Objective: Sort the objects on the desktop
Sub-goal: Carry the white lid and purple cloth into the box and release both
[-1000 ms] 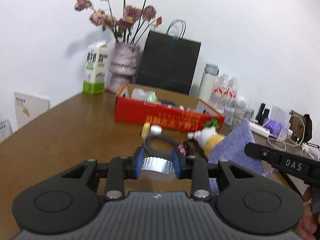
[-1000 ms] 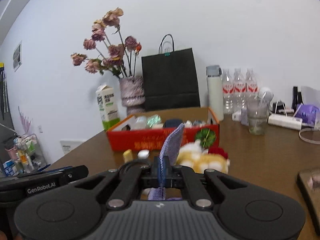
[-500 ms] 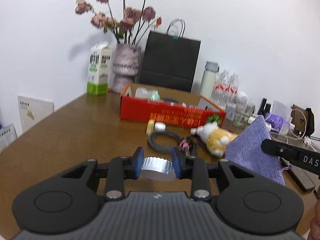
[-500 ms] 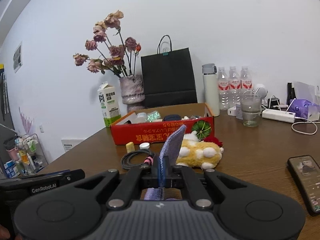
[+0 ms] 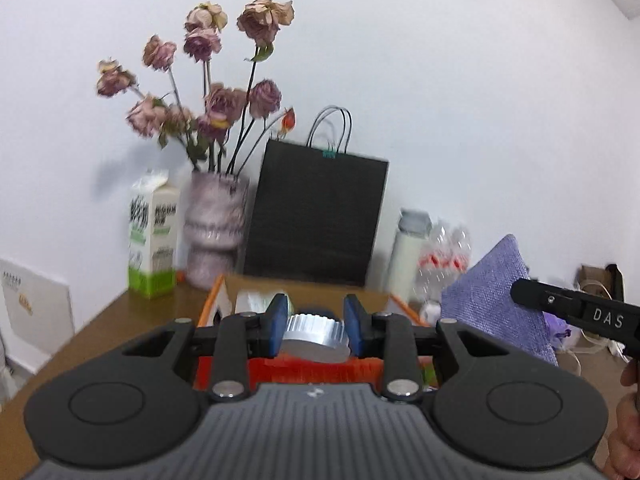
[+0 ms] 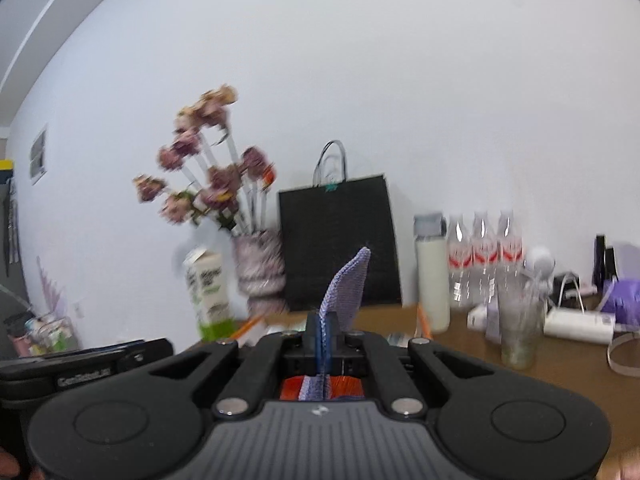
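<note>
- Looking from the left wrist: the red box (image 5: 304, 370) was far off a moment ago and now sits right under the fingers, so the drop looks close.
- The left hand-held gripper (image 5: 313, 330) is partly spread, pinching a silver ridged disc (image 5: 314, 334) between its blue pads (image 5: 278, 322), up off the surface (image 5: 132, 320).
- Looking from the right wrist: the toys on the surface are gone from view, and the box edge shows just below.
- The right hand-held gripper (image 6: 323, 346) is pressed together on the purple cloth (image 6: 348, 286), which sticks up.
</note>
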Available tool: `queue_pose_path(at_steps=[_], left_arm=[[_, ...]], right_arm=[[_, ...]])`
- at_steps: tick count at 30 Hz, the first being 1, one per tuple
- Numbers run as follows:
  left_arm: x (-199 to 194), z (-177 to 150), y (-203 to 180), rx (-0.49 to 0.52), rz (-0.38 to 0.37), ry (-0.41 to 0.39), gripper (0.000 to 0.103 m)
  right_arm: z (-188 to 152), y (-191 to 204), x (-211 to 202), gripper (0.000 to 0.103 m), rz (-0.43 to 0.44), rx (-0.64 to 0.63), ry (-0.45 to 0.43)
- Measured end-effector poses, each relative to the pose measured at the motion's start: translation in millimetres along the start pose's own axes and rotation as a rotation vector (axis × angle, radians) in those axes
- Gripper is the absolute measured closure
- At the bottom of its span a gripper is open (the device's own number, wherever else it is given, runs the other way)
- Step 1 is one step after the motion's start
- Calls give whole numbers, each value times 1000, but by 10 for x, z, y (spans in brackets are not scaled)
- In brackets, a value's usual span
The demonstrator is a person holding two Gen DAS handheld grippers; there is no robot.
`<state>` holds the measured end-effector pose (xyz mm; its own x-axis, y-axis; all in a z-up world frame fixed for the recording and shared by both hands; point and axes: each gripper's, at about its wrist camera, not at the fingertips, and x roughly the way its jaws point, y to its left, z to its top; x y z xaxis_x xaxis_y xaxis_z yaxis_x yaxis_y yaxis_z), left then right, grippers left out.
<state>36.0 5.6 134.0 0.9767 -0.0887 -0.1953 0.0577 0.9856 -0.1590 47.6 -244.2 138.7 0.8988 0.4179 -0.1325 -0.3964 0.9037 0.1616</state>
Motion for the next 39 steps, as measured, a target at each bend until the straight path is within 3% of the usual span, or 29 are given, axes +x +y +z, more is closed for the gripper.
queue_pose_path(at_steps=[5,7,8,11,13,15,18,22,24,26,27,35,39], left_arm=[[843,251,30,-22,5,71,72],[1269,206,52,-32,-12,162,72],[1514,144,72,-45,-23,228,72],[2006,-56,107,-34,43,343,72],[2216,-174,88,12,58,405,72],[2360,-266,68,46,63,469,71],[2524,-378,94,42,87,536,71],[2656,-451,138,15,86,593,70],[2694,-473,99,49,78,628,56],[2650,-450,86,58,81,599,40],[2598,-434,95,46,79,568,35],[2209,-273,186,-37,80,519,5],[1921,-200,196,-25,107,491,1]], right_arm=[[369,-224,912,102,53,61,72],[380,-325,1290,102,121,85,121],[332,-390,1541,102,112,79,174],[28,-586,2275,102,-98,28,397],[-181,-677,2584,102,-147,-6,509],[-321,-686,2737,102,-179,-69,553],[-500,-681,2859,103,-217,-132,626],[-606,-568,2870,94,-234,-240,646],[-570,-536,2873,86,-243,-243,642],[-484,-515,2828,35,-248,-231,616],[-437,-514,2791,27,-233,-220,597],[-181,-515,2463,26,-192,-115,538],[-152,-430,2233,25,-181,-125,512]])
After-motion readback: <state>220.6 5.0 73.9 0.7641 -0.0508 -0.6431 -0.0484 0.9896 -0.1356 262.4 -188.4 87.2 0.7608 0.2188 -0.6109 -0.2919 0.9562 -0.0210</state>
